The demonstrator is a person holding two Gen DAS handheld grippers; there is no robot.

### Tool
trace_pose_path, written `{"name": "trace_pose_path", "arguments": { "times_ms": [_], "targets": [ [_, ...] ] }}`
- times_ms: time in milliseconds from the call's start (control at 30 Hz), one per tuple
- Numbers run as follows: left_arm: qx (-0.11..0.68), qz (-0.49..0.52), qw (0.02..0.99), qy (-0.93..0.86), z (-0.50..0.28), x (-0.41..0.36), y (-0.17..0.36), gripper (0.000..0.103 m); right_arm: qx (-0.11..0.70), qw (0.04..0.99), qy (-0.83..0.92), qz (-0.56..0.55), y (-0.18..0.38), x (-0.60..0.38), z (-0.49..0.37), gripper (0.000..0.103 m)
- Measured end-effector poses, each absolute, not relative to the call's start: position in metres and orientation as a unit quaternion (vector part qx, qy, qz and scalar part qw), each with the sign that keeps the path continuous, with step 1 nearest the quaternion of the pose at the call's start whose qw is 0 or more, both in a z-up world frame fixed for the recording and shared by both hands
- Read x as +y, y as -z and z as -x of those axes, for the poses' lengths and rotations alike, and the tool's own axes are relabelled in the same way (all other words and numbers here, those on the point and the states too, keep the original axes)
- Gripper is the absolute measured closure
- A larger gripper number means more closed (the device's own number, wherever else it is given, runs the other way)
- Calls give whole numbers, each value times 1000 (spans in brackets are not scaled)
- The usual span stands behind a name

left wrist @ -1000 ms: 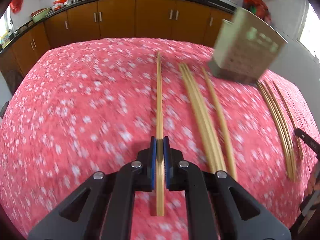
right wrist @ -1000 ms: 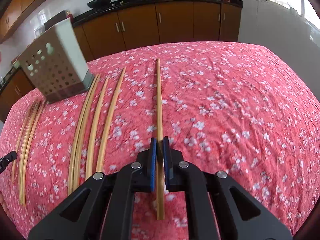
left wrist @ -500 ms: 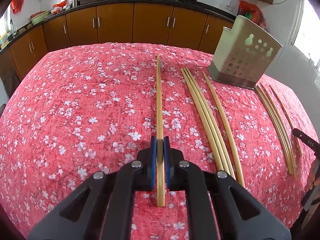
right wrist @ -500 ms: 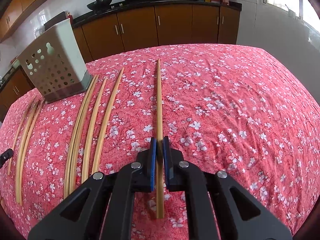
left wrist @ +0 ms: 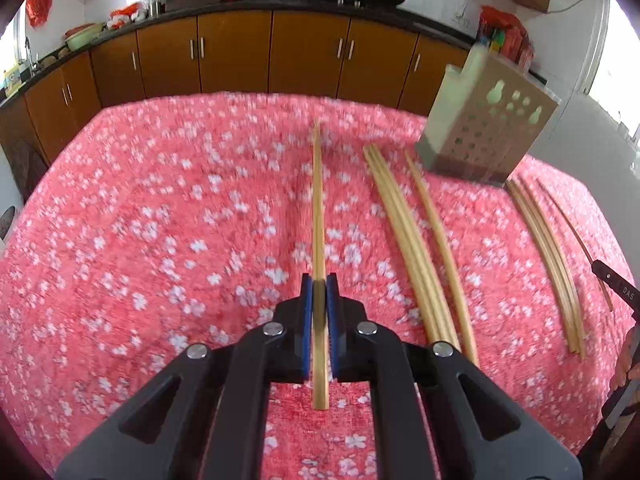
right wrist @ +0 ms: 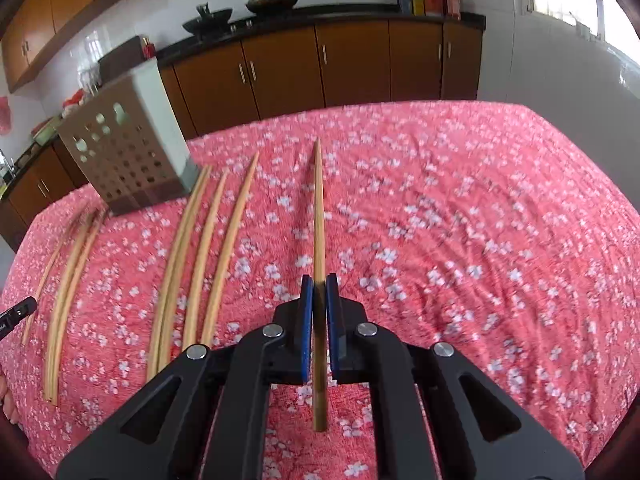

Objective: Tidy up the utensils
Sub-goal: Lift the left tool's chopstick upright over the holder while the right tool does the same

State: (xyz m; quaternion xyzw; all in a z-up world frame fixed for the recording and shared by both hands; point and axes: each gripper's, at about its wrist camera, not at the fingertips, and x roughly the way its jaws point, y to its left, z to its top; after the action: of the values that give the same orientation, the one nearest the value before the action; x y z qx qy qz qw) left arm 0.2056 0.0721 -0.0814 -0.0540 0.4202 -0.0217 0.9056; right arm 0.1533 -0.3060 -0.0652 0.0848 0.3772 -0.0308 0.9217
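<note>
Tablecloth [left wrist: 160,220] — pinkish red, scattered white blossom print. Chopsticks [right wrist: 224,240] pale bamboo tan. Utensil holder [right wrist: 124,156] beige-grey with punched round holes, darker band at base. Gripper pads [left wrist: 306,320] blue on black arms — cabinets [left wrist: 240,52] warm brown

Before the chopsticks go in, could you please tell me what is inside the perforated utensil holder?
Nothing shows above the rim of the utensil holder in either view. Its holes look dark or pale, with no clear shapes behind them. The opening faces away, so the inside cannot be seen.

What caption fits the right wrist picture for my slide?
Right gripper holds one chopstick above the flowery tablecloth, with more chopsticks beside the holder.
</note>
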Motion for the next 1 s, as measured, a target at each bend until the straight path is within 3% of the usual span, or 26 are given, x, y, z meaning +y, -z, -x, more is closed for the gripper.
{"name": "trace_pose_path", "arguments": {
  "times_ms": [500,1000],
  "targets": [
    [259,71,963,10,-184,89,-36,95,229,970,32,-76,-27,-315,-136,96],
    [151,58,987,22,-212,69,-147,95,88,991,-21,-95,-141,-291,-161,96]
  ]
}}
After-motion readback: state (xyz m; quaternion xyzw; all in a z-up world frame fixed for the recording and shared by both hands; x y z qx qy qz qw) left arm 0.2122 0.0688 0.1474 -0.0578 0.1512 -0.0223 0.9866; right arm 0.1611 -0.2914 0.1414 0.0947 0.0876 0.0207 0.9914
